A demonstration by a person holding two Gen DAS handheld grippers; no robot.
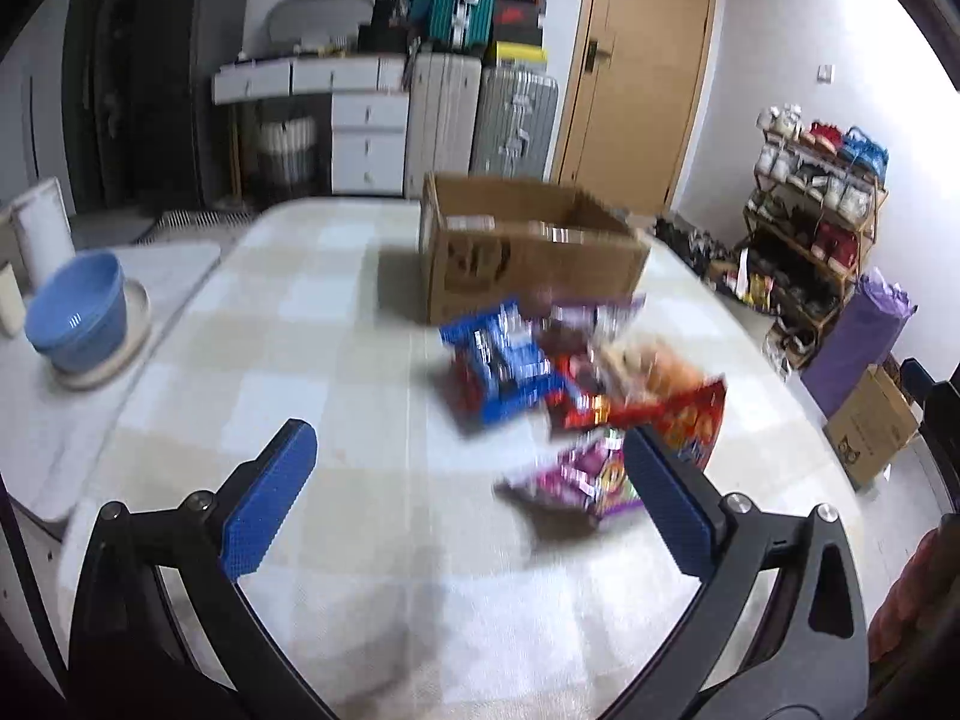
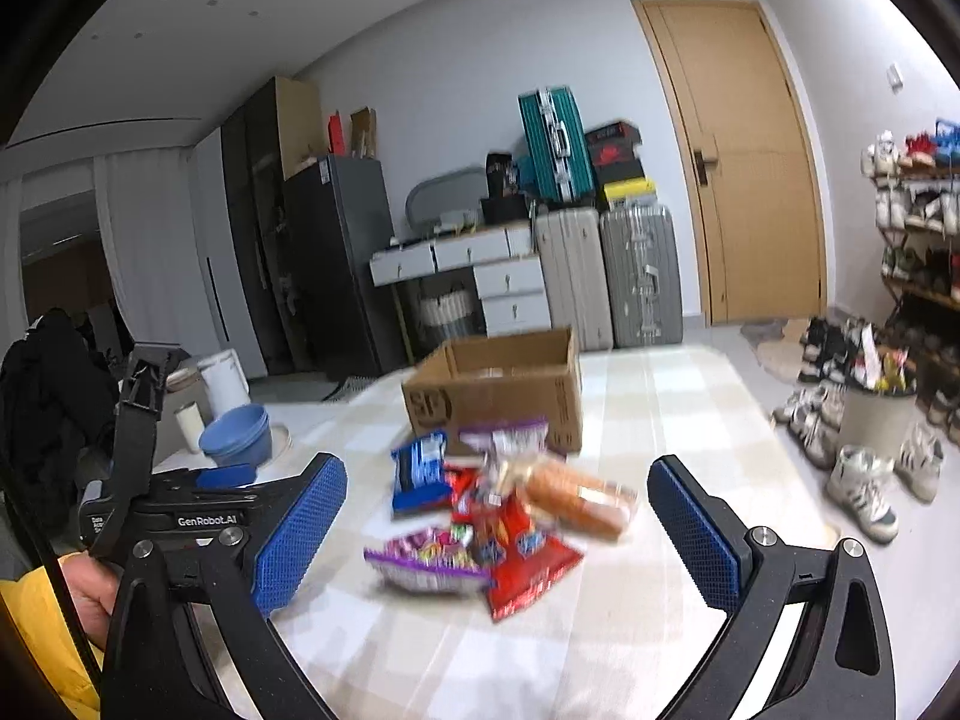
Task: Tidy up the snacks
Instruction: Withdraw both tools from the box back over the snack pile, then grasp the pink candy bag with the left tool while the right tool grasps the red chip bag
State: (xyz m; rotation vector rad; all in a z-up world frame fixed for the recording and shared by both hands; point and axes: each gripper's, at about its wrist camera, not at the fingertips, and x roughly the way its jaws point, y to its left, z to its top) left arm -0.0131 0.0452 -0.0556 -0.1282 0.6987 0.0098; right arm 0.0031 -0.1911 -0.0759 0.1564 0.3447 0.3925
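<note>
The checked table [image 2: 660, 420] is carrying an open cardboard box [image 2: 498, 396] at twelve o'clock, seemingly holding no snacks yet. The snack pile [image 2: 498, 510] is lying just before it, nothing sorted. Both the left gripper [image 1: 468, 492] and right gripper [image 2: 498, 534] are hovering wide open, gripping nothing.

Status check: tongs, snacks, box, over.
Both tongs, left and right, open, empty. Snacks piled before open box. Nothing blocking.
</note>
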